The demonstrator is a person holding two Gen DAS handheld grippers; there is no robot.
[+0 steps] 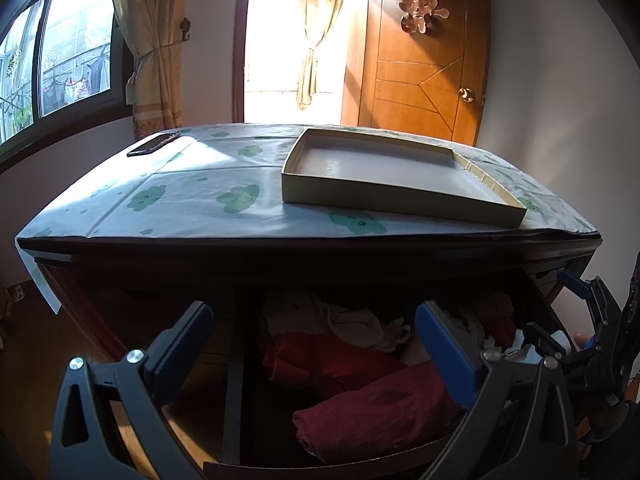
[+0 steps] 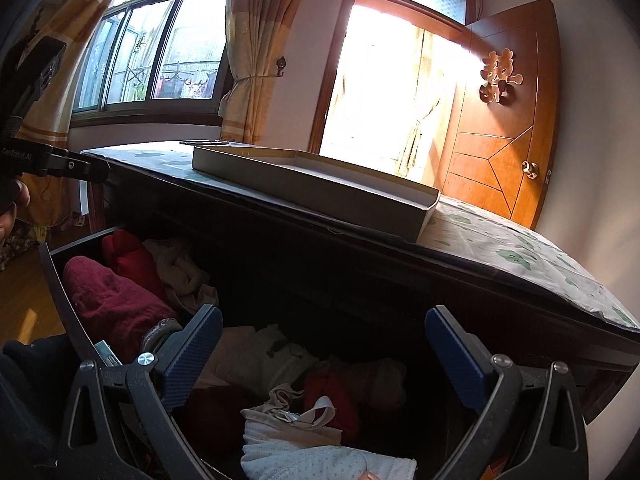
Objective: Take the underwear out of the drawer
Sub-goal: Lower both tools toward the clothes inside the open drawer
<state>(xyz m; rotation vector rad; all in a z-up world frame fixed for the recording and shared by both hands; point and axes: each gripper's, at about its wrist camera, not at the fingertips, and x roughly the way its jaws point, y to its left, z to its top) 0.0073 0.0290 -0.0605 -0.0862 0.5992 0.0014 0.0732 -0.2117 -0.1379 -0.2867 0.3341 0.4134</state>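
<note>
You face a dark wooden dresser [image 1: 280, 252], top covered by a green-patterned cloth [image 1: 200, 192]. Behind it: bright open doorway [image 1: 280, 40]. Left of doorway, curtained window [image 1: 60, 48]; right, wooden door [image 1: 424, 52].

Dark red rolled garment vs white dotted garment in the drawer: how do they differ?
The dark red rolled garment is a plain, deep maroon; the white dotted garment is pale with a fine dot texture. The dark red rolled garment is a neat roll, while the white dotted garment lies loose and crumpled among other pieces. Both sit near the front of the open drawer, untouched by either hand-held gripper.
</note>
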